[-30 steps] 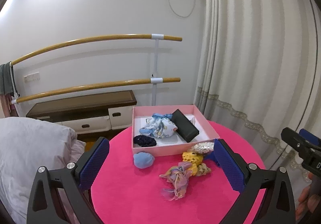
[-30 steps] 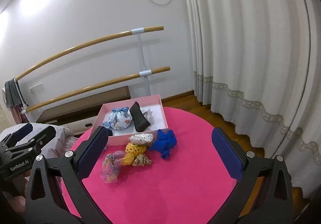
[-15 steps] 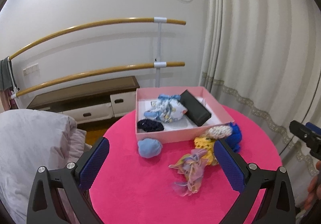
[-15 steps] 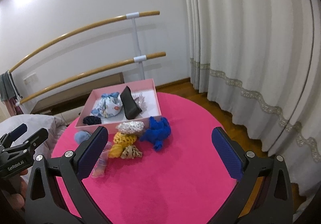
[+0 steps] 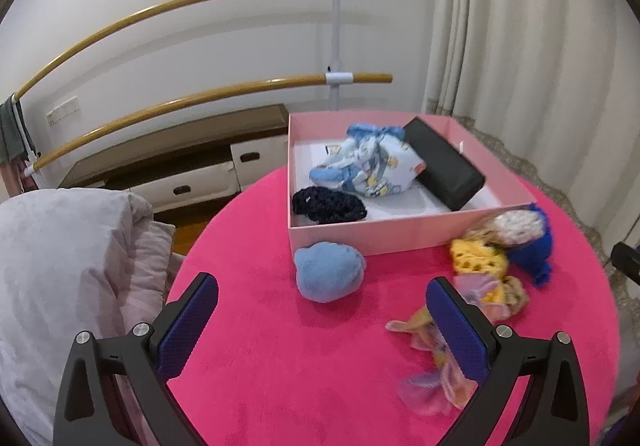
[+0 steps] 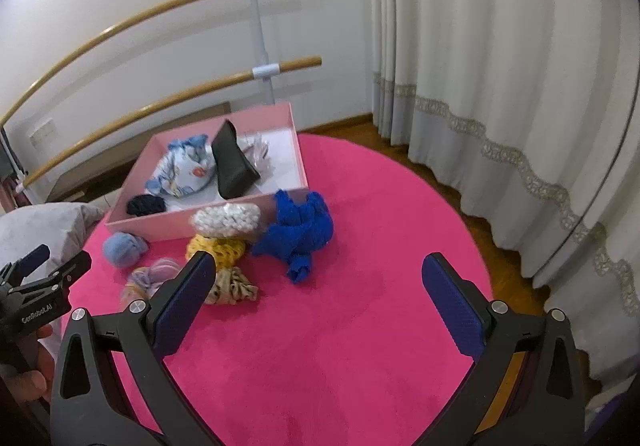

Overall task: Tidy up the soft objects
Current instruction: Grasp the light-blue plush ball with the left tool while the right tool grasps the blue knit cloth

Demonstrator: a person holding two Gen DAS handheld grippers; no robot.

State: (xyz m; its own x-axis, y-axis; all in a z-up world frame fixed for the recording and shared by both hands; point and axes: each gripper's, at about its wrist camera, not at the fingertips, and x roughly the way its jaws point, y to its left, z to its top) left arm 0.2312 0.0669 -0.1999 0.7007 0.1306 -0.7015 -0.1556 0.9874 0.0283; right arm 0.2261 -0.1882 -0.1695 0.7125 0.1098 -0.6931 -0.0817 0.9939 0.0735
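Scrunchies and cloth pieces lie loose on the pink tabletop, now nearer both cameras than a second ago. Left gripper, fingers spread and empty, frames the light-blue pouf; right gripper, also spread, has the royal-blue cloth ahead between its fingers, before the pink box.
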